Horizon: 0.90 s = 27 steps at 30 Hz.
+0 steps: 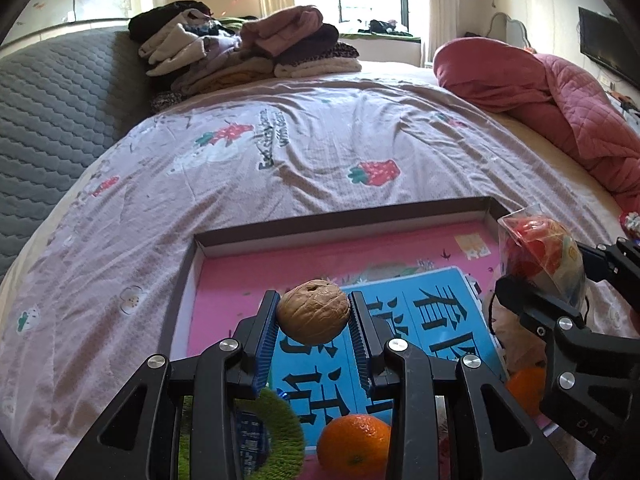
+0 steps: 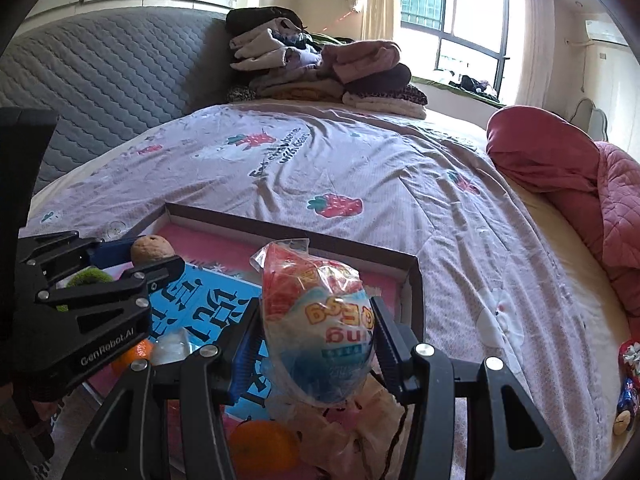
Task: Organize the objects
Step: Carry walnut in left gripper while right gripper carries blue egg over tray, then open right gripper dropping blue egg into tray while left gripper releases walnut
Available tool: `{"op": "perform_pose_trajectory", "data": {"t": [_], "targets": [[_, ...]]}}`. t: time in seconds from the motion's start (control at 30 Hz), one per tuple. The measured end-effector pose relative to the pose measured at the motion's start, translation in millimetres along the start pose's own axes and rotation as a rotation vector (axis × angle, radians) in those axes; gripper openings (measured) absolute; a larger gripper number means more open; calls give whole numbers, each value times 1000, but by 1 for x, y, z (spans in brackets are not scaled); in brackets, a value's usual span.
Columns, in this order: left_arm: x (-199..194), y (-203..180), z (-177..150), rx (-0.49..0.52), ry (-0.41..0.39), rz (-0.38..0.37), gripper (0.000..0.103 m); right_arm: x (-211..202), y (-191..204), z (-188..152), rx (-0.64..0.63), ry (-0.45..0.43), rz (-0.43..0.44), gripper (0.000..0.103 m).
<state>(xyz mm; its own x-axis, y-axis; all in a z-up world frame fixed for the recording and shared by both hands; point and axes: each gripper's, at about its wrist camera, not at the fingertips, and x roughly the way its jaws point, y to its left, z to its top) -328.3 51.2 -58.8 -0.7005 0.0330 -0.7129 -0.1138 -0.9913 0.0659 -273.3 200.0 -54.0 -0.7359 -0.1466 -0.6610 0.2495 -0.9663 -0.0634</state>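
My left gripper (image 1: 313,314) is shut on a brown walnut (image 1: 313,317) and holds it above a shallow cardboard box (image 1: 340,218) with a pink and blue printed floor. My right gripper (image 2: 316,334) is shut on an egg-shaped toy in a clear wrapper (image 2: 318,328), held over the box's right part (image 2: 412,280). The walnut also shows in the right wrist view (image 2: 152,250), and the wrapped egg in the left wrist view (image 1: 540,256). Two oranges (image 1: 354,444) (image 1: 526,390) and a green fuzzy ring (image 1: 276,424) lie in the box.
The box lies on a bed with a strawberry-print sheet (image 1: 280,168). A pile of folded clothes (image 1: 248,48) sits at the far end by a grey headboard (image 1: 52,120). A pink quilt (image 1: 552,100) lies at the right. Small items (image 2: 628,392) lie on the bed's right edge.
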Motion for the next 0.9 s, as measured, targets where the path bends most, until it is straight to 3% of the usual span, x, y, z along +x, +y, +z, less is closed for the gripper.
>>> {"op": "perform_pose_trajectory", "data": {"t": [0.5,0.9], "targets": [[15,-7,-5,23,49,-42,35,26,4,-12,-27,97,-10,52],[25,-4,0,-3,76,-60,36,21,-1,-10,3,78,1,52]]}}
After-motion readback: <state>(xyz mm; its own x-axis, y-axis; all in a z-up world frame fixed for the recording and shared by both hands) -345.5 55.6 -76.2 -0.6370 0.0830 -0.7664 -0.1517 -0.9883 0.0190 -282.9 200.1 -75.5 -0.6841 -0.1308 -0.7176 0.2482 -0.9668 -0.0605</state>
